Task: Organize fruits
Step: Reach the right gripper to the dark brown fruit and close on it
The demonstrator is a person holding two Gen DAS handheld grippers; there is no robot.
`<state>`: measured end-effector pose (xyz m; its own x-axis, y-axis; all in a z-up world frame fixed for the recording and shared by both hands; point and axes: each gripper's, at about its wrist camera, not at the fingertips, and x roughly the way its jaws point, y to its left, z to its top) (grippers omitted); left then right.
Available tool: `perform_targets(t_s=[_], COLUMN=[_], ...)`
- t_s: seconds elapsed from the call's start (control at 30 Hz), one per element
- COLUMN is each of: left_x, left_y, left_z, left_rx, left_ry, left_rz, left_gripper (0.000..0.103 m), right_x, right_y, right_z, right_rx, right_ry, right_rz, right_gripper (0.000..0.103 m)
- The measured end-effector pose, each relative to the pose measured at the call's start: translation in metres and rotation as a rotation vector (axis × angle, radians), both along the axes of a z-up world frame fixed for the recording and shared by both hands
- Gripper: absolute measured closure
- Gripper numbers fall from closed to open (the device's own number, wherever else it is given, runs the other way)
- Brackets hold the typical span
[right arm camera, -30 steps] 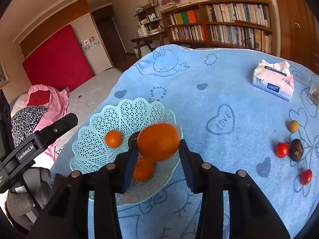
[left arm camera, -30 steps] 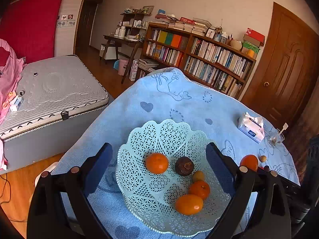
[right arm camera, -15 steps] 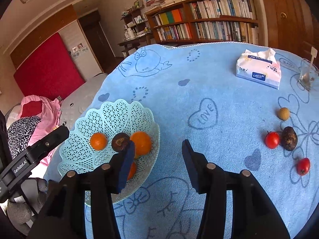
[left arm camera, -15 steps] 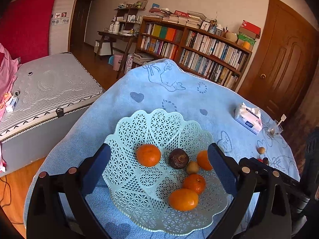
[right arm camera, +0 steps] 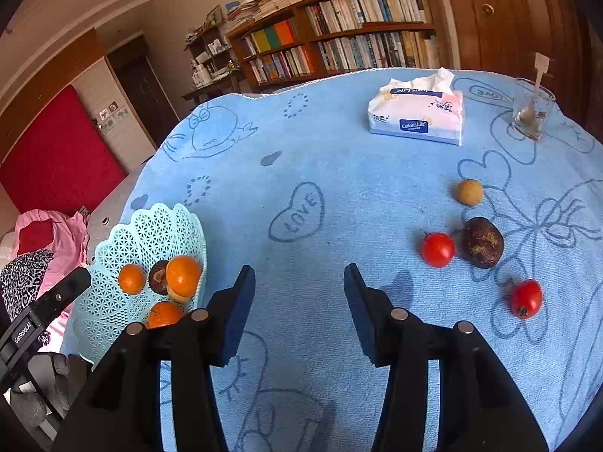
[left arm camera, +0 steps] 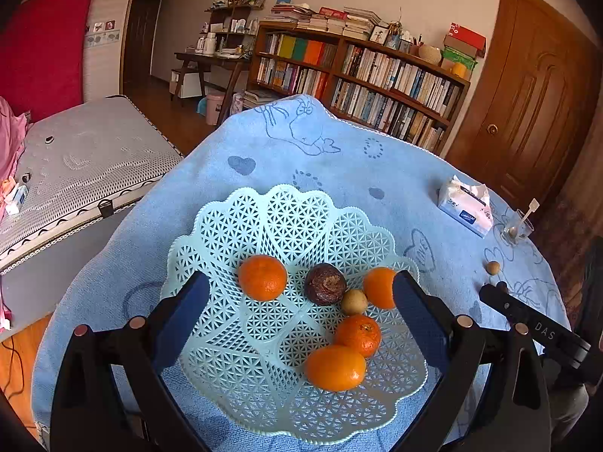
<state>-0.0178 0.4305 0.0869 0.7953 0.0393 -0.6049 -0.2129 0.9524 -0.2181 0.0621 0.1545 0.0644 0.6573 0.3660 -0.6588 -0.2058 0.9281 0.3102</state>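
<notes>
We hold our right gripper (right arm camera: 297, 301) with its jaws wide apart and empty over the blue cloth (right arm camera: 339, 173), and our left gripper (left arm camera: 297, 314) gapes just as wide above the pale lattice basket (left arm camera: 286, 218). Four oranges, a dark fruit (left arm camera: 325, 283) and a small tan one lie in the basket. Two tomatoes, another dark fruit (right arm camera: 482, 242) and a tan fruit (right arm camera: 468, 192) rest on the cloth to our right.

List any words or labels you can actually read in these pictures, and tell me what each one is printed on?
"LOVE": drawn inside a heart on the blue tablecloth.
"ColorisLife": blue label on the tissue pack.
"GenRobot.AI": side of the left gripper, seen from the right wrist camera.
"DAS": side of the right gripper, seen from the left wrist camera.
Book spines on the bookshelf: too small to read.
</notes>
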Motion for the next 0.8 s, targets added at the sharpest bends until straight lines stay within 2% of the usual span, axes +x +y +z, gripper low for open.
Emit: perform_targets(t_s=[0.2,0.43,0.6,0.8], left_x=[0.001,0.004,0.005,0.007], left_y=[-0.006,-0.014,-0.022,-0.023], left_z=[-0.003,-0.009,-0.011,-0.013], left_rx=[0.007,0.010,0.018,0.018], left_ry=[0.009,0.028,0.030,0.037], left_rz=[-0.018,-0.035,-0.057,-0.057], left_gripper=[0.004,0.004,0.004,0.004], right_x=[0.006,0.021,0.037,0.058], right_y=[-0.049,-0.114,-0.136,-0.141], right_z=[0.000,-0.012,-0.027,-0.043], right_rx=[-0.011,0.055,0.144,0.223], right_ry=[-0.001,0.073,0.147,0.222], right_rz=[-0.108,-0.268,-0.317,-0.339], right_gripper=[0.052,0.051,0.051,0.051])
